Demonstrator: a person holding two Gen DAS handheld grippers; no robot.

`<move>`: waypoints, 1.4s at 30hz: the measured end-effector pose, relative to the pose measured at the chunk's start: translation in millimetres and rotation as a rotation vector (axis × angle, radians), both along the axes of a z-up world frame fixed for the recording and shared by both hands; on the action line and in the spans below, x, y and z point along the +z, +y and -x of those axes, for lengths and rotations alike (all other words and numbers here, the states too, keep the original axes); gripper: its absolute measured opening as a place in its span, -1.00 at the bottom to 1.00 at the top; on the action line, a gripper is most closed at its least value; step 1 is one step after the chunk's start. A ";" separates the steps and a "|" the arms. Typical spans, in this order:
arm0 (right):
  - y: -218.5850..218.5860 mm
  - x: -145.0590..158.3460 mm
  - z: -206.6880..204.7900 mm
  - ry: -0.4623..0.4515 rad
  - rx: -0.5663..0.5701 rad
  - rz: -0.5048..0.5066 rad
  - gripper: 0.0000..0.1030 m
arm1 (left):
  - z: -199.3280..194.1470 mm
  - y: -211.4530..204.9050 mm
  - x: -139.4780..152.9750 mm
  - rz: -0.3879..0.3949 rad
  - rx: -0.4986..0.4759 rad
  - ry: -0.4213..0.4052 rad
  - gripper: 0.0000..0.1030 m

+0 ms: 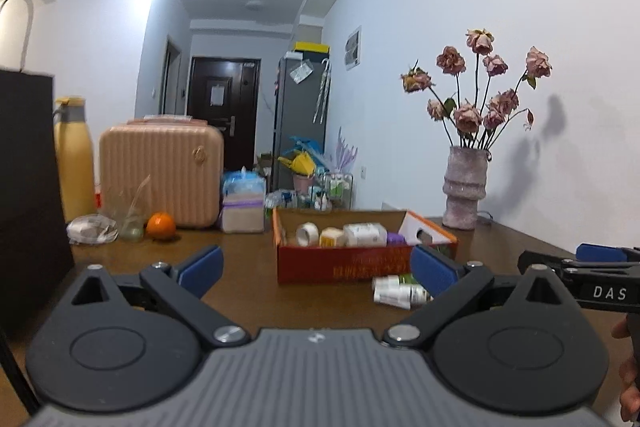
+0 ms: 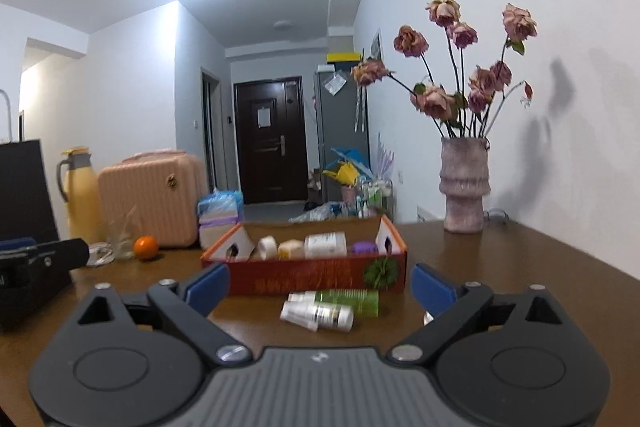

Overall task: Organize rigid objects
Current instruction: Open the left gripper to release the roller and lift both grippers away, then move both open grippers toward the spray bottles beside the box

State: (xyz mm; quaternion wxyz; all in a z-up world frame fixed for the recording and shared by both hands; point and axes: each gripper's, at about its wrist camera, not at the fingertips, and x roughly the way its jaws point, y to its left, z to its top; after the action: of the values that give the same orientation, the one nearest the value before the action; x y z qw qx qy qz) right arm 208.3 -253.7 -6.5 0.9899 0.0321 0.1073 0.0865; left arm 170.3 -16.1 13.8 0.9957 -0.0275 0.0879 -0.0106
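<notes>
Nearest the lenses, the left hand-held gripper (image 1: 316,269) and the right hand-held gripper (image 2: 320,287) both hover above the brown counter (image 2: 520,275) with their blue-padded fingers spread wide and nothing between them. Just ahead of the right one, two small white bottles (image 2: 316,315) and a green tube (image 2: 352,301) lie on their sides on the counter, close against the front wall of a red cardboard box (image 2: 304,277). Inside the box sit a roll of tape (image 2: 267,247), a small yellow-and-white carton (image 2: 291,249), a white jar (image 2: 325,245) and a purple item (image 2: 364,247). Left of the box, nearer the counter's far left edge, an orange (image 2: 146,247) rests beside a clear glass (image 2: 122,243), with a pink ribbed case (image 2: 150,203) and a yellow thermos (image 2: 80,195) behind them. Toward the far right corner, against the wall, a mauve vase (image 2: 464,187) holds dried roses (image 2: 460,67).
</notes>
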 end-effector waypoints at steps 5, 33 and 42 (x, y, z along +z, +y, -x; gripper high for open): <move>6.2 -9.0 48.9 0.021 0.012 0.020 0.90 | 41.0 6.6 -10.8 0.016 0.009 0.010 0.99; -31.0 -29.1 -18.3 0.134 0.007 0.097 0.65 | -62.0 -29.4 -30.8 0.147 -0.178 0.295 0.98; -63.5 -24.7 -115.8 0.181 0.058 0.167 0.57 | -184.4 -76.2 -47.2 0.169 -0.181 0.402 0.97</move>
State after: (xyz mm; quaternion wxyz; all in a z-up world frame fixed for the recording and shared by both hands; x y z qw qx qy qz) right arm 324.1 -317.2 -31.2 0.9726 -0.0457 0.2038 0.1025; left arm 354.8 -92.3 -33.4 0.9473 -0.1042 0.2853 -0.1015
